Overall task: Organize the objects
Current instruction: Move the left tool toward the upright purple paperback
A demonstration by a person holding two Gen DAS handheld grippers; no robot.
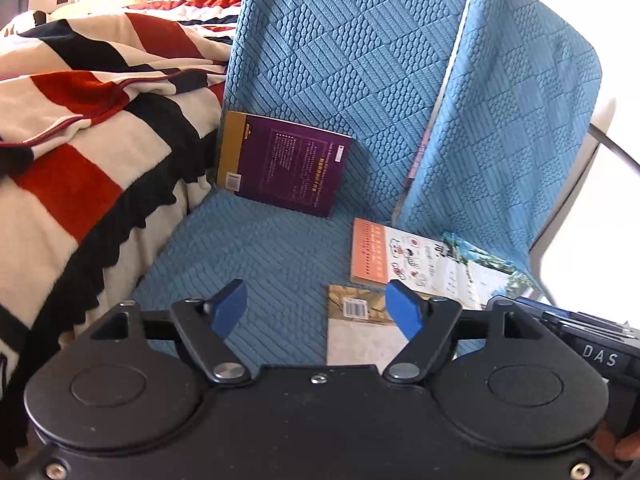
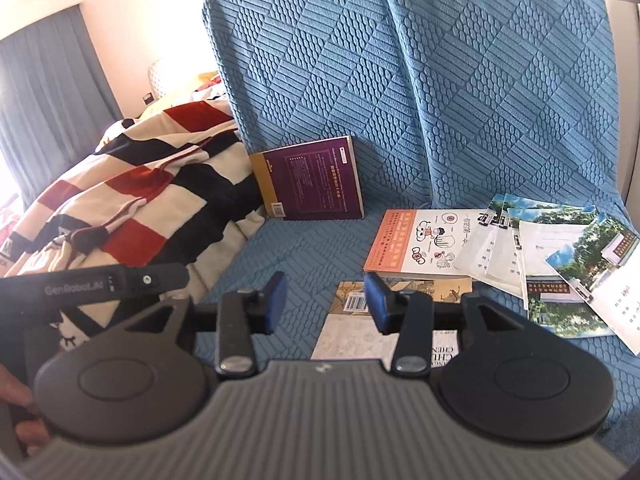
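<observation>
A purple book (image 1: pixel 284 168) (image 2: pixel 310 178) stands on edge against the blue sofa back. An orange-and-white book (image 1: pixel 384 256) (image 2: pixel 416 246) lies flat on the seat. In front of it lies a beige book with a barcode (image 1: pixel 356 332) (image 2: pixel 352 332). Several photo leaflets (image 2: pixel 560 264) (image 1: pixel 480 272) are fanned out to the right. My left gripper (image 1: pixel 316 306) is open above the seat with nothing between its blue pads; its right pad hangs over the beige book. My right gripper (image 2: pixel 326 300) is open too, above the beige book's barcode end, holding nothing.
A red, black and cream striped blanket (image 1: pixel 80 140) (image 2: pixel 140 184) is heaped at the seat's left edge. Two blue quilted back cushions (image 1: pixel 352 60) (image 2: pixel 440 80) rise behind the books. A grey curtain (image 2: pixel 48 92) hangs far left. A person's fingers (image 2: pixel 20 412) show at the lower left.
</observation>
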